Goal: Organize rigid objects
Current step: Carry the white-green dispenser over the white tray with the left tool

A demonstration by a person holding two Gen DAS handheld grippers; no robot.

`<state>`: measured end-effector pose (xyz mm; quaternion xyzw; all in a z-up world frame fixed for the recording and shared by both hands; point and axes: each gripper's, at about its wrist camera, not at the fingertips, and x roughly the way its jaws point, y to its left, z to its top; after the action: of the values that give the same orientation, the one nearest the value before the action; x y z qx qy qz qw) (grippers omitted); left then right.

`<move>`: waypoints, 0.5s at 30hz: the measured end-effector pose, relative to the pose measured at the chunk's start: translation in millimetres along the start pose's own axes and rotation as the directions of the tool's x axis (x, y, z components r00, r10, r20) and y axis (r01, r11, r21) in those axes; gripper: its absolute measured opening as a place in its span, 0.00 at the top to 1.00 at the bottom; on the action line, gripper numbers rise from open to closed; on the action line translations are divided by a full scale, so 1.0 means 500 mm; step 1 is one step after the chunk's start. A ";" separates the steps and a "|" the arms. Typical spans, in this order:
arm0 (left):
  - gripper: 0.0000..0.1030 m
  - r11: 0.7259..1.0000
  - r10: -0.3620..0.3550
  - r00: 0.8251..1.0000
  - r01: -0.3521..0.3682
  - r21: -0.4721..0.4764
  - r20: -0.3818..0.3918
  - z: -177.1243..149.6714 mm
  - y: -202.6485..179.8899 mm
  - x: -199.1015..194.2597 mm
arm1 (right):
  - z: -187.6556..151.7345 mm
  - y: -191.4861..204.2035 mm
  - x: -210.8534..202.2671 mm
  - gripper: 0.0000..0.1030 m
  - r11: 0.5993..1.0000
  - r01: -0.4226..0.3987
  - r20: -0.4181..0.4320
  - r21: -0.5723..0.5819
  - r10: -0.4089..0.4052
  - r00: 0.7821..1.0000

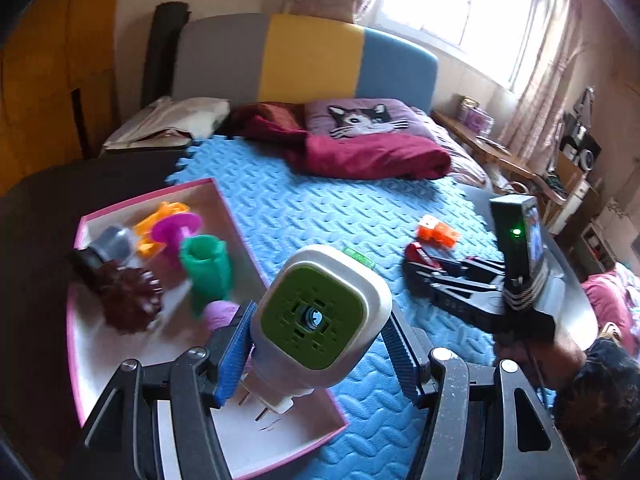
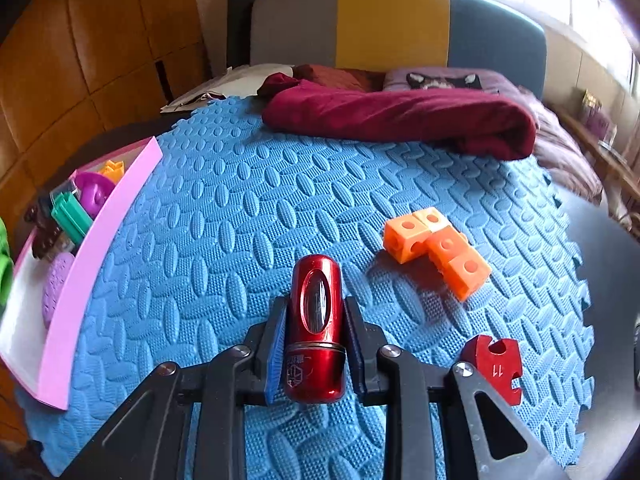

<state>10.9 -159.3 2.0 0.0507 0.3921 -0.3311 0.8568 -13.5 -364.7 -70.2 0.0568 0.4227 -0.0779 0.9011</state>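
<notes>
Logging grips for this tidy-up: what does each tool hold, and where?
Left tool: white-and-green plug-in device, gripped across its sides. Right tool: red metal cylinder, gripped across its sides.

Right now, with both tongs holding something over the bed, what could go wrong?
1. The white and green plug-in device sits tilted between the left tongs, prongs down over the pink tray; it could twist out and land on the toys there.
2. The red metal cylinder is smooth and round in the right tongs, so it may slip.
3. The orange cubes and red puzzle piece lie close by; a low sweep might knock them.
</notes>
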 end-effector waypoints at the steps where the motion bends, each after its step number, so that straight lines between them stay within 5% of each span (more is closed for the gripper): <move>1: 0.39 1.000 0.010 1.000 -0.010 -0.003 0.000 -0.003 0.006 -0.001 | 0.003 -0.001 0.001 0.74 1.000 0.001 0.001 0.001 -0.001 1.000; 15: 0.39 0.989 0.134 0.991 -0.134 -0.059 0.000 -0.039 0.079 -0.026 | 0.001 0.003 0.001 0.74 1.000 0.013 0.007 -0.009 -0.013 1.000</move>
<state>16.5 -115.0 -9.3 0.0508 0.3957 -0.2612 0.8790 -12.7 -363.6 -70.1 0.0495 0.4203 -0.0822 0.9023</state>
